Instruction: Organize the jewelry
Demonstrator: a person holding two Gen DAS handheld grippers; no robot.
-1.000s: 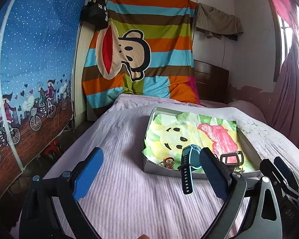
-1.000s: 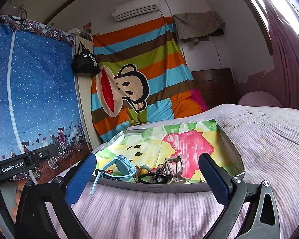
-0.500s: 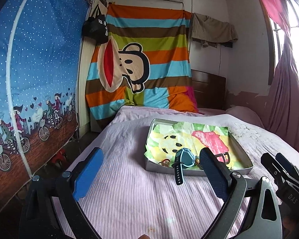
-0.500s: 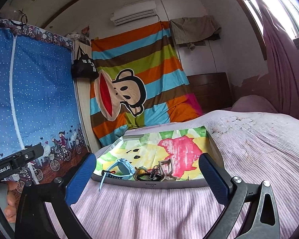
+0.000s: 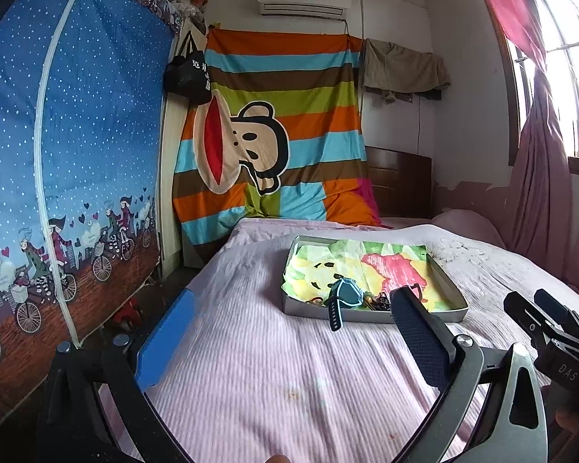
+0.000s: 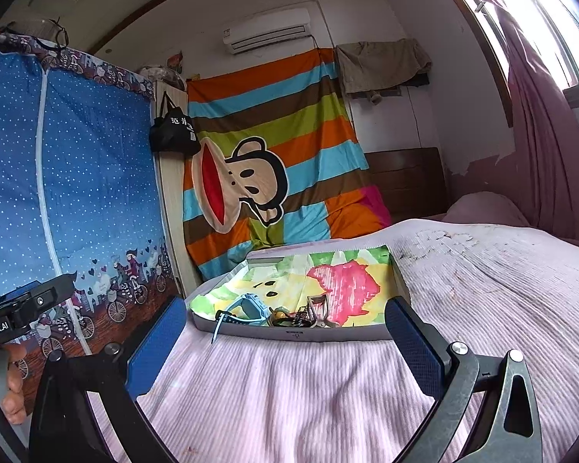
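Both grippers are held nearly level above the ribbed pink bedspread (image 6: 482,277), short of the shallow grey tray (image 5: 366,315). The left gripper (image 5: 289,332) has just been opening; its blue pads are spread wide with nothing between them. The right gripper (image 6: 285,337) is likewise spread and empty. A blue watch (image 6: 247,306) is draped over the tray's near rim. Beside it a tangle of small jewelry (image 6: 301,316) is seen, perhaps rings and a buckle; the pieces cannot be told apart.

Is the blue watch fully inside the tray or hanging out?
Partly out. The blue watch has its face inside the tray, but one strap drapes over the front rim onto the bedspread.
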